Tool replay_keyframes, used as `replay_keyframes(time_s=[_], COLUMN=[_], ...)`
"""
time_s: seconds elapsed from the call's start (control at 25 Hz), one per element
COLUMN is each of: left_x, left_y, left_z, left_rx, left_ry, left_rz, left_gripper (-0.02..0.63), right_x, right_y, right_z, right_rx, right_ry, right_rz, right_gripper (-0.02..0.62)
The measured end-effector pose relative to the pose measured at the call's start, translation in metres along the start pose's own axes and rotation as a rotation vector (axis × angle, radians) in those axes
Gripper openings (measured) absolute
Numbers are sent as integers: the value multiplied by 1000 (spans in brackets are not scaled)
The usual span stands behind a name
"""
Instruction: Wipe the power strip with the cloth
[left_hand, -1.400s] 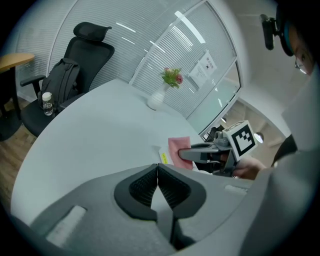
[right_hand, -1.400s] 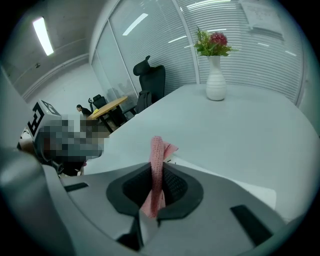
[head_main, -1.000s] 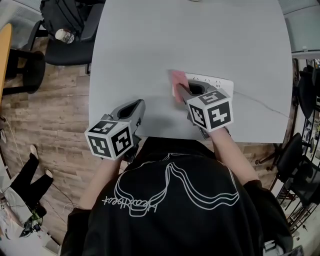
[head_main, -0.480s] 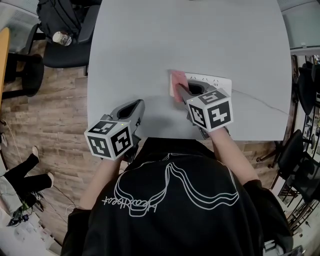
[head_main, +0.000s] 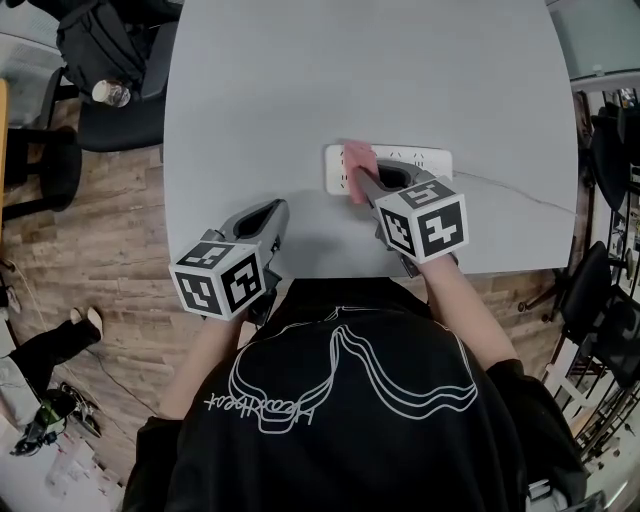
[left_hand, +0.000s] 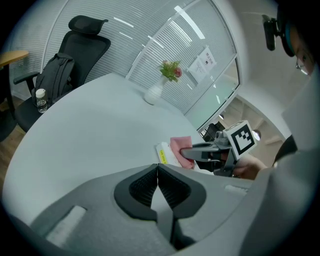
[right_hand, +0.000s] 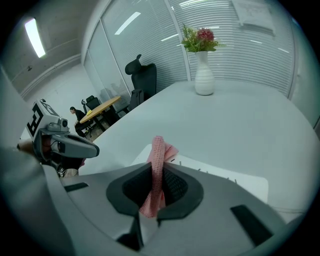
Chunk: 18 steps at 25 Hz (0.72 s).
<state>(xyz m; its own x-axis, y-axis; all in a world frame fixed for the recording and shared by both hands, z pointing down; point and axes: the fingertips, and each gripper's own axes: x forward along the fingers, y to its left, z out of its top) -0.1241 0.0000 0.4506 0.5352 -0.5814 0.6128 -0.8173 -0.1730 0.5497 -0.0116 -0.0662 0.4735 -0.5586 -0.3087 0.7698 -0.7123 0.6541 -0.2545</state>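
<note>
My right gripper (head_main: 360, 188) clamps the pink cloth (head_main: 356, 158) over the left end of the power strip (head_main: 428, 160). I'd press the cloth flat and sweep it along the strip's length. My left gripper (head_main: 274, 212), jaws closed on nothing, sits well apart from the strip.

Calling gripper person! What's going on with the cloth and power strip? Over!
Right hand-held gripper shut on pink cloth. Left hand-held gripper shut, empty. Cloth over one end of white power strip. Nothing blocking.
</note>
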Motion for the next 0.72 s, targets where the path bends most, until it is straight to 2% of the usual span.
replay_keyframes(time_s=[0.72], left_x=[38], left_y=[-33], left_z=[6], left_rx=[71], left_ry=[72], left_rz=[-91], left_gripper=[14], right_x=[-32], right_y=[-49], right_z=[-19], right_rx=[119], right_ry=[-41], right_rz=[-99], right_gripper=[40])
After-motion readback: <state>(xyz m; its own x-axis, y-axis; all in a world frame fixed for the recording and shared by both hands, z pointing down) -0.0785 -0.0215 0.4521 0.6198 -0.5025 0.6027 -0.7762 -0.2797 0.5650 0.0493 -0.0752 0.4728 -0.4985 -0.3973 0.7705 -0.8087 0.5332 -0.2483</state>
